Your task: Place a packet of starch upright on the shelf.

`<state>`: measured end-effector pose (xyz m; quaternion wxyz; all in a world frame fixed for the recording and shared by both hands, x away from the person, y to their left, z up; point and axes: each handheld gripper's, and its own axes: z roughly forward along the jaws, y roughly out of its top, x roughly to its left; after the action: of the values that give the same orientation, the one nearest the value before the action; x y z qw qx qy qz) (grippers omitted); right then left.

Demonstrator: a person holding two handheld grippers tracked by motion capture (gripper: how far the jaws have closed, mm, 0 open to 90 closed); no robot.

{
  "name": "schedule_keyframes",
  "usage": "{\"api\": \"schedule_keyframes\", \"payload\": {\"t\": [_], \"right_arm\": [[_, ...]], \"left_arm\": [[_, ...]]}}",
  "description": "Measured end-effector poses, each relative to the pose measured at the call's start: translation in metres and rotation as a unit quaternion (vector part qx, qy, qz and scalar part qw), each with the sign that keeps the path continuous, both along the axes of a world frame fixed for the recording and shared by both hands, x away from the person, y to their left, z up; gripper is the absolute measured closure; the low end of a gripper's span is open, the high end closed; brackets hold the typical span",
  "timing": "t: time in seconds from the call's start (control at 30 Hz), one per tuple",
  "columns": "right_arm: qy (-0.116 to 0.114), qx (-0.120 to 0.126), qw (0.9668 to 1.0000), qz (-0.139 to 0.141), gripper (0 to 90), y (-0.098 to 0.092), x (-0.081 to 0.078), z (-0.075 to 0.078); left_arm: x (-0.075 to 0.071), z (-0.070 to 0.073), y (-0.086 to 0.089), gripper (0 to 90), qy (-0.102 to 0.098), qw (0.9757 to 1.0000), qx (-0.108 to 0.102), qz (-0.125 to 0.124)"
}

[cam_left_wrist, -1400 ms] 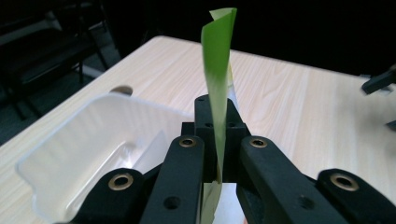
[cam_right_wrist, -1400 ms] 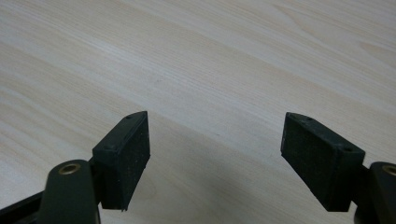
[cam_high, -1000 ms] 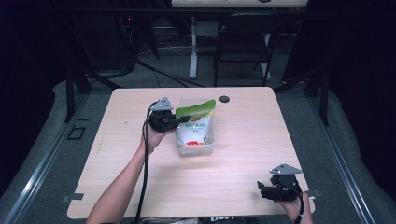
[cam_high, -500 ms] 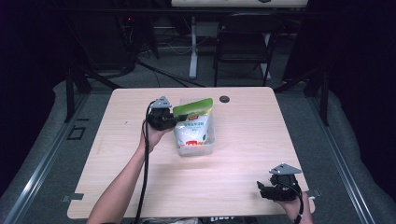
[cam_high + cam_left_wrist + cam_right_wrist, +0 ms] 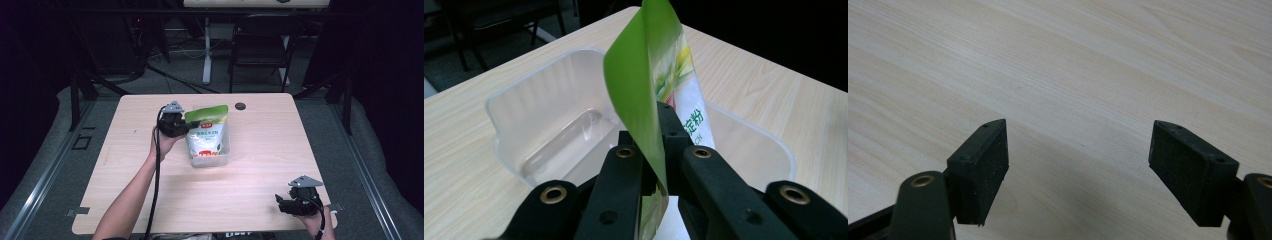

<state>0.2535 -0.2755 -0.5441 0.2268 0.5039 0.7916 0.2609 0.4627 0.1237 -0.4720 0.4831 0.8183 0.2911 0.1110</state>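
Note:
A white pouch with a green top (image 5: 206, 131) stands in a clear plastic tub (image 5: 226, 150) at the middle of the table. My left gripper (image 5: 189, 126) is shut on the pouch's green top edge (image 5: 640, 85), its jaws clamped on either side of the fold. Behind the pouch the tub (image 5: 539, 110) shows an empty, see-through bottom. My right gripper (image 5: 278, 204) rests low at the table's front right corner, far from the tub. Its two pads (image 5: 982, 165) stand wide apart over bare wood with nothing between them.
The light wooden table (image 5: 260, 165) has a small dark round grommet (image 5: 240, 106) near its back edge. A black chair (image 5: 260, 50) and a white desk leg (image 5: 206, 47) stand on the floor beyond the table. Metal frame rails run along both sides.
The pouch has sunk a little deeper into the tub and stands more upright, with my left gripper still clamped on its top. The right gripper has not moved.

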Motion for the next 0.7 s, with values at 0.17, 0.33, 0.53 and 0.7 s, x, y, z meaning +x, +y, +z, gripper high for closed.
{"api": "schedule_keyframes", "payload": {"t": [0.17,0.33,0.53,0.7], "right_arm": [[0.001,0.000,1.0000,0.000,23.1,0.000,0.000,0.000],[0.003,0.000,1.0000,0.003,23.1,0.000,0.000,0.000],[0.000,0.000,1.0000,0.002,23.1,0.000,0.000,0.000],[0.001,0.003,1.0000,0.001,23.1,0.001,0.000,0.000]], "left_arm": [[0.001,0.001,0.000,89.0,0.005,1.0000,0.001,0.000],[-0.001,0.009,0.003,66.5,0.009,0.9999,-0.008,-0.005],[-0.011,0.025,0.009,29.5,0.000,0.9998,0.011,0.016],[-0.023,0.039,0.016,15.7,-0.003,0.9993,0.033,0.016]]}}
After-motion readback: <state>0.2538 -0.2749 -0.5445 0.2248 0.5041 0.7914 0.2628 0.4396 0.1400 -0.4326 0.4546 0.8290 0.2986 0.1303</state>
